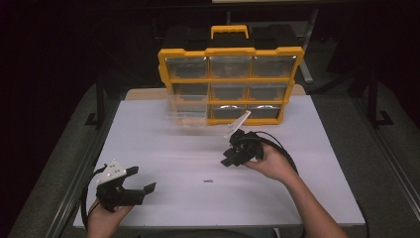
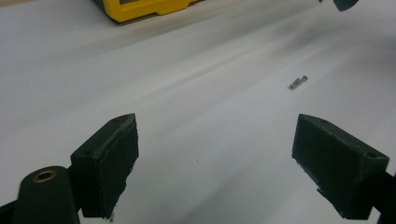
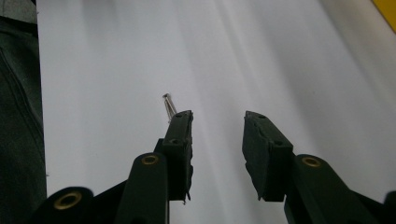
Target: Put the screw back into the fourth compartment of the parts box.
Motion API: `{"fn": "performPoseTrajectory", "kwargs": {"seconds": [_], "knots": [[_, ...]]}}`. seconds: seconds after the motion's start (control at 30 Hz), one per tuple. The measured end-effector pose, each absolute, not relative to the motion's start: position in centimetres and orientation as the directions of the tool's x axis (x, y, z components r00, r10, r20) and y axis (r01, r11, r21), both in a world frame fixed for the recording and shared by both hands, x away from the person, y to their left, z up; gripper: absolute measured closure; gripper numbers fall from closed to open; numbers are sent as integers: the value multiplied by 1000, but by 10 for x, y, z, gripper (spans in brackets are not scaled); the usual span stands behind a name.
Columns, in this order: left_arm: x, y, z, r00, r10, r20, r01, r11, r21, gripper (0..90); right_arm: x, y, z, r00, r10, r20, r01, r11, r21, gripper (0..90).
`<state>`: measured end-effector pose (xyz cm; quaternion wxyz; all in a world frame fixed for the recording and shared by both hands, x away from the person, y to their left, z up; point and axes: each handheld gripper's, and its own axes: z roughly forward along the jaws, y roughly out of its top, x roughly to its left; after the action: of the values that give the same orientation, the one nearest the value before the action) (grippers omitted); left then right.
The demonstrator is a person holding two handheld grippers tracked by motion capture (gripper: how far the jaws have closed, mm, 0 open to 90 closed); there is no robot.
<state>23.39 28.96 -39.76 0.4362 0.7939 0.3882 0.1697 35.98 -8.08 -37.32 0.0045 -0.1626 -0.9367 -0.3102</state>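
Two small metal screws point(image 1: 208, 181) lie side by side on the white board point(image 1: 163, 148), between my grippers. In the left gripper view the screws point(image 2: 297, 82) are ahead and to the right of my left gripper point(image 2: 215, 122), whose jaws stand wide apart with nothing between them. That gripper point(image 1: 142, 179) is low at the board's front left. My right gripper point(image 1: 229, 157) hovers over the board's middle, pointing down and toward the screws. In its own view the right gripper point(image 3: 218, 115) is open and empty, and the screws point(image 3: 169, 106) peek out just past its left fingertip.
A yellow organizer case point(image 1: 230, 84) with clear drawers stands upright at the far edge of the board. A clear drawer point(image 1: 187, 111) at its lower left looks pulled out and blurred. Dark table surface and metal rails flank the board.
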Motion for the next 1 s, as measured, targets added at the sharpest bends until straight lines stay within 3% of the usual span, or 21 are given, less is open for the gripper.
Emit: {"fn": "performPoseTrajectory", "kwargs": {"seconds": [1.0], "knots": [[234,291,-397,642,763,-71,470,-319,823,141,352,-18,-421,-970,172,174,239,819,521,783]]}}
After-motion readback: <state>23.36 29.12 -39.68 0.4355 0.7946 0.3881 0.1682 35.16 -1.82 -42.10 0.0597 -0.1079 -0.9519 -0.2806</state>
